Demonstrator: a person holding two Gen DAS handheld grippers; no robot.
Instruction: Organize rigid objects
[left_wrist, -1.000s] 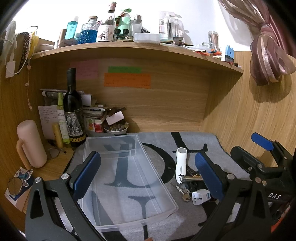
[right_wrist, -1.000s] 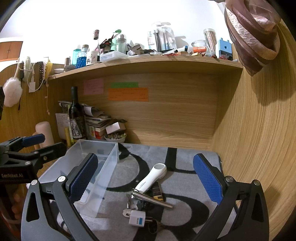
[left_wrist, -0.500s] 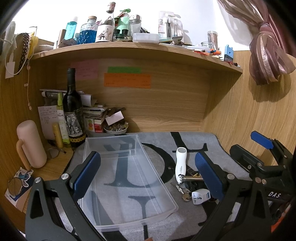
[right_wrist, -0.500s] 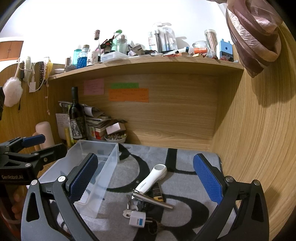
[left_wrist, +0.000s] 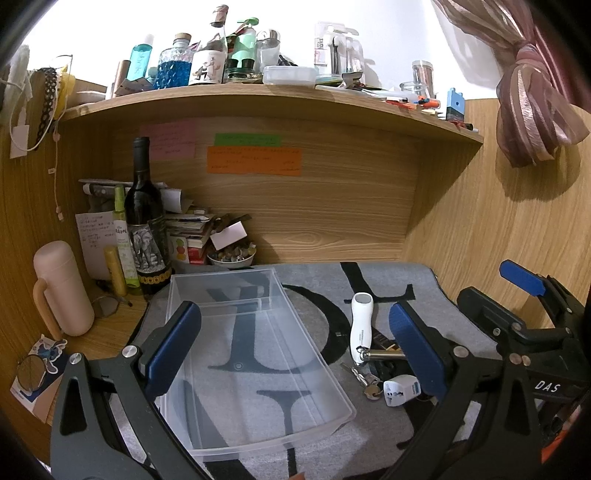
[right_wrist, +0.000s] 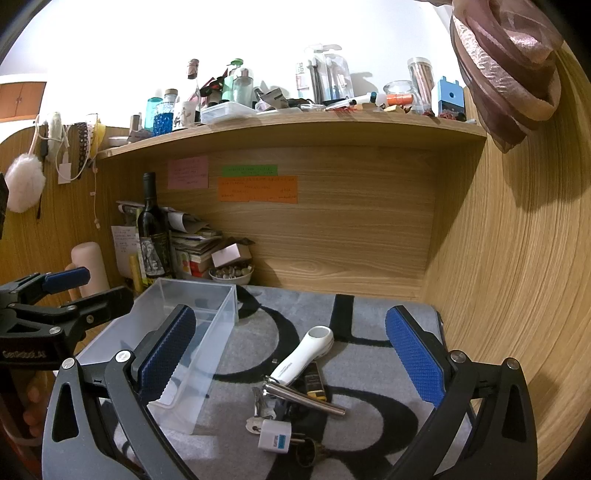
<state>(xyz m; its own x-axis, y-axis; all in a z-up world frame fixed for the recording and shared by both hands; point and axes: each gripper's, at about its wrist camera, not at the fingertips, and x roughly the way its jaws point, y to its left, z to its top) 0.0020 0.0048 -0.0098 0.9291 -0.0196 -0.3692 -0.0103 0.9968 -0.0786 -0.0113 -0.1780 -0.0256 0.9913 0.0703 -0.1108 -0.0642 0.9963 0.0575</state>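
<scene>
Both my claws hang spread wide and empty. Left gripper (left_wrist: 293, 345) hovers over the clear plastic bin (left_wrist: 258, 354), which sits on the left half of the grey mat (right_wrist: 369, 373). Right gripper (right_wrist: 290, 354) hovers above the loose pile just right of the bin: white handheld device (right_wrist: 303, 356), metal cylinder (right_wrist: 306, 398), white plug adapter (right_wrist: 275, 435), keys (left_wrist: 364, 380), all touching or overlapping.

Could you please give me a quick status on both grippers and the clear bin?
Left gripper open, right gripper open, both empty. Clear plastic bin empty on grey mat. White handheld device, keys and white plug adapter piled beside it; nothing blocking.
</scene>
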